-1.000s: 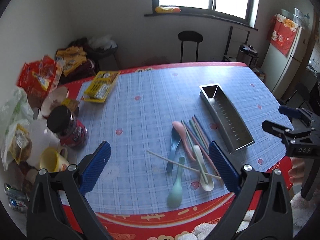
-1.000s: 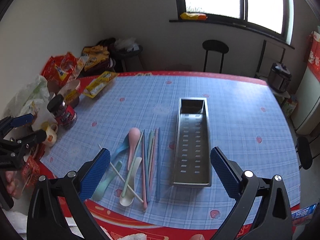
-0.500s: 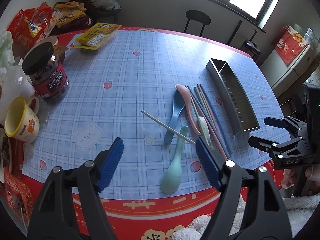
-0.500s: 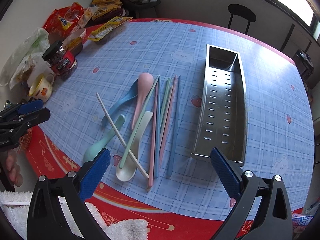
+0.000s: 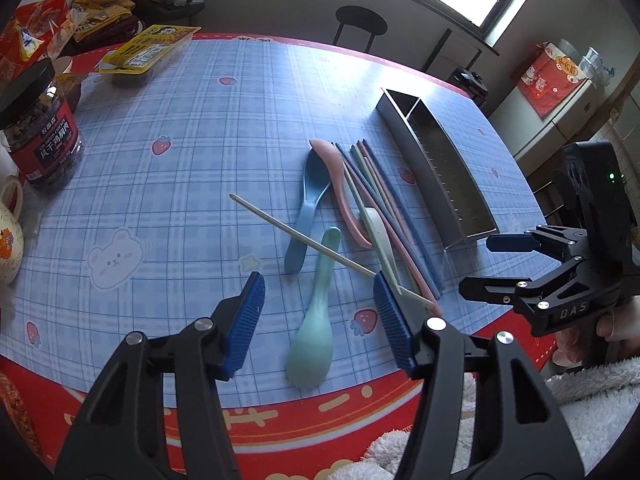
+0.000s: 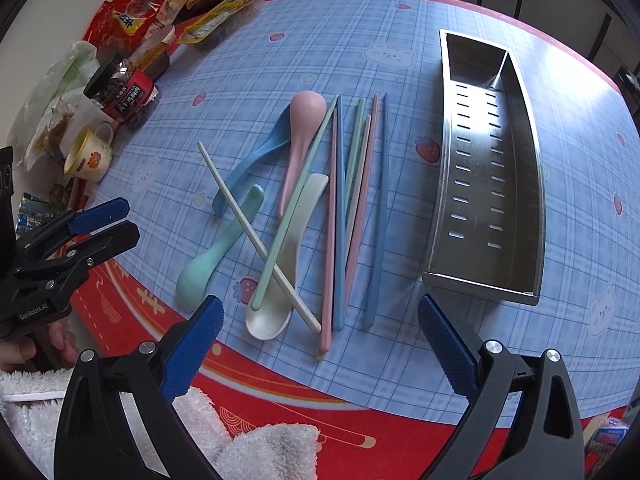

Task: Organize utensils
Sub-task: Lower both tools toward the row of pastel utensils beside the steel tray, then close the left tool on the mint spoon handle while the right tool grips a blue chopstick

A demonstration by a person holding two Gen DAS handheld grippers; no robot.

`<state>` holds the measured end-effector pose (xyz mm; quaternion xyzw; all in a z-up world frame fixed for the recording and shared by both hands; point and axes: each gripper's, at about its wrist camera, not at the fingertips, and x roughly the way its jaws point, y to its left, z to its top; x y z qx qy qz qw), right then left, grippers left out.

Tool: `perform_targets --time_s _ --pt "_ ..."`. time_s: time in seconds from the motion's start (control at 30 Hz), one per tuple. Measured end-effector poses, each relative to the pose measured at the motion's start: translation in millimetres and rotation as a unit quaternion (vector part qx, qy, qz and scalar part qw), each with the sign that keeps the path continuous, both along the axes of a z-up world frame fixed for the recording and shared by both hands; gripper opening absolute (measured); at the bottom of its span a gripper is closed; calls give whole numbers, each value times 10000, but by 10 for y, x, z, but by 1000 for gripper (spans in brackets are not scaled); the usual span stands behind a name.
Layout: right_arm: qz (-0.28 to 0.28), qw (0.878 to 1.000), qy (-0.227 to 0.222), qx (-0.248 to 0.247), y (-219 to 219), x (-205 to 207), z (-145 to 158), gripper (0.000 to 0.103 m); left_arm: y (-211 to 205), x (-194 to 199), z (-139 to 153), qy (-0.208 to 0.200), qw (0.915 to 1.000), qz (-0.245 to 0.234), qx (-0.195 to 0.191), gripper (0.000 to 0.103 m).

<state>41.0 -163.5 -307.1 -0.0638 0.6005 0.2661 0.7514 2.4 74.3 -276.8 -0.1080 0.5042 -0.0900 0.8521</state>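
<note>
both grippers lower, left gripper (image 5: 318,320) jaws narrowing, empty, right gripper (image 6: 320,344) wide, empty; four spoons (image 6: 298,148)

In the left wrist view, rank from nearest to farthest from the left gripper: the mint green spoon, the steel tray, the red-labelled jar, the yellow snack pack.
From the left gripper:
1. Mint green spoon, lying between its open jaws.
2. Steel tray, to the right past the chopsticks.
3. Red-labelled jar, at the table's far left edge.
4. Yellow snack pack, at the far left corner.

The tray and jar are a close call.
</note>
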Motion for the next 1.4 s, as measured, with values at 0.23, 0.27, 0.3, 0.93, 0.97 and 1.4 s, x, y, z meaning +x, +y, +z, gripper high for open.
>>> perform_targets --time_s 0.23,0.27,0.3,0.93,0.97,1.4 --pt "72 10000 65 -12 30 33 -78 82 -77 47 -139 159 9997 -146 87 58" --pt "118 9999 41 -26 48 28 -82 77 -93 52 -171 194 9996 -194 109 58" --pt "168 9998 -5 -57 69 19 -85 72 -106 59 -204 233 9994 -237 115 58" --pt "363 9979 -354 -394 327 327 -403 4 -139 292 -595 571 9972 -484 -48 22" --pt "335 9981 -334 -388 327 356 -416 4 -133 302 -610 596 9971 -471 -71 22" --pt "271 9981 -293 -465 391 433 -493 4 -104 325 -764 827 9956 -377 -237 22"
